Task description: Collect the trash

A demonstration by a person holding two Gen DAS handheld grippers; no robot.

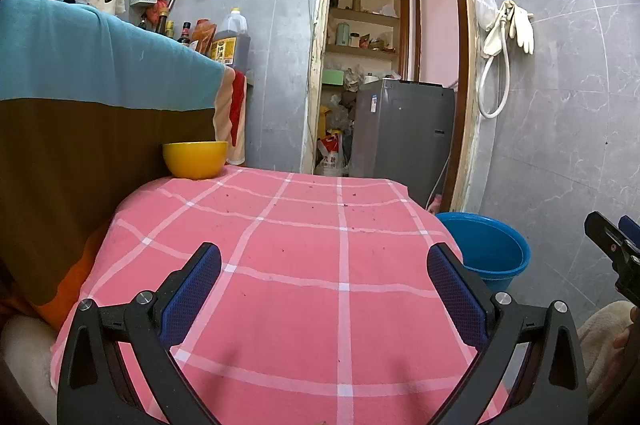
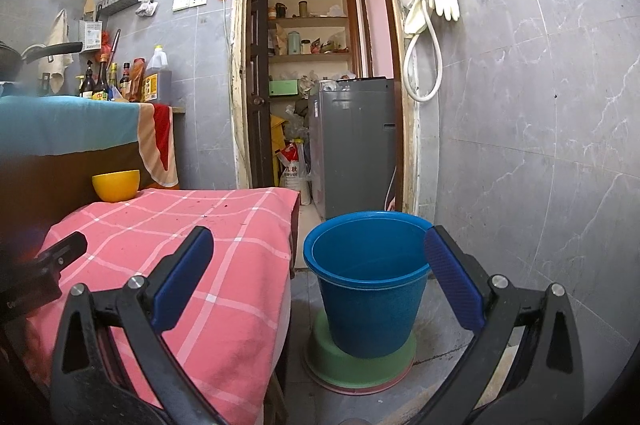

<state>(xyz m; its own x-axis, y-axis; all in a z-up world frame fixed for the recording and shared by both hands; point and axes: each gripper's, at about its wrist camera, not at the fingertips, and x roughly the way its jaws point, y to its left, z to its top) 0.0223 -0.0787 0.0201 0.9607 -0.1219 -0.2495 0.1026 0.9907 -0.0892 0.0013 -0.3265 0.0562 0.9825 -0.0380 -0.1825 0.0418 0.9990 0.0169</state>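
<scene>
Left claw (image 1: 324, 275) hangs spread wide and empty above the pink checked table (image 1: 280, 265). Right claw (image 2: 318, 265) is likewise spread and empty, over the gap between table edge and blue bucket (image 2: 368, 289), which stands on a green basin (image 2: 360, 365). A yellow bowl (image 1: 195, 159) sits at the table's far corner.

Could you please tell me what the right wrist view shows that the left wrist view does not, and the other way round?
Only the right wrist view shows the green basin under the blue bucket, the bucket's full body and inside, the dark door in the doorway, and the right gripper from behind, open.

Only the left wrist view shows the left gripper from behind, open over the cloth, and a cream sleeve at the right edge.

Both show the pink checked tablecloth, the yellow bowl, the grey appliance and the hanging gloves.
</scene>
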